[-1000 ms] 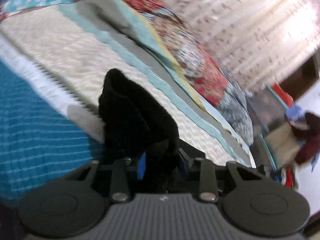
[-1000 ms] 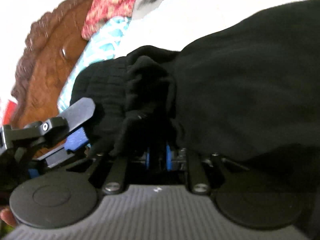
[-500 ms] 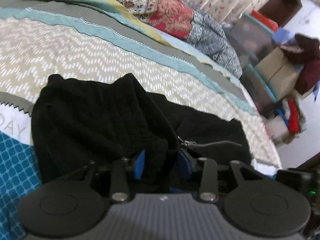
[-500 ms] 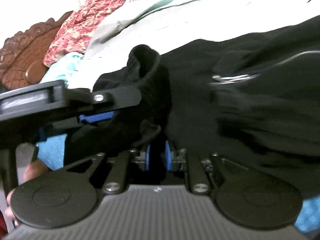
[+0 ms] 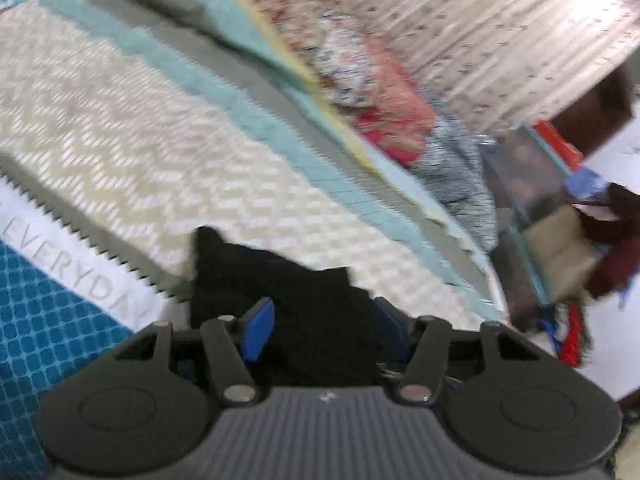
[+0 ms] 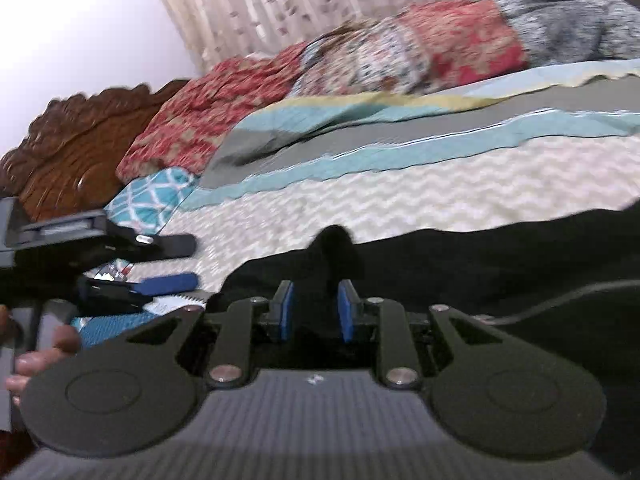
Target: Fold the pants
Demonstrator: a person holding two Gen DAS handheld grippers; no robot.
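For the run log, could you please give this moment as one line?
stage: releasing fold | left gripper: opening, black pants between fingers | right gripper: opening, fabric between fingers | pants on bedspread

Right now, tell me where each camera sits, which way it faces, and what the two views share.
Left wrist: on the left gripper, facing forward and down across the bed toward the curtain; jaws opening, black pants between them.
Right wrist: on the right gripper, facing the headboard; jaws opening around a pants fold; a hand shows at left.
Shared: pants, bed, red patterned blanket; the left gripper also shows in the right view.
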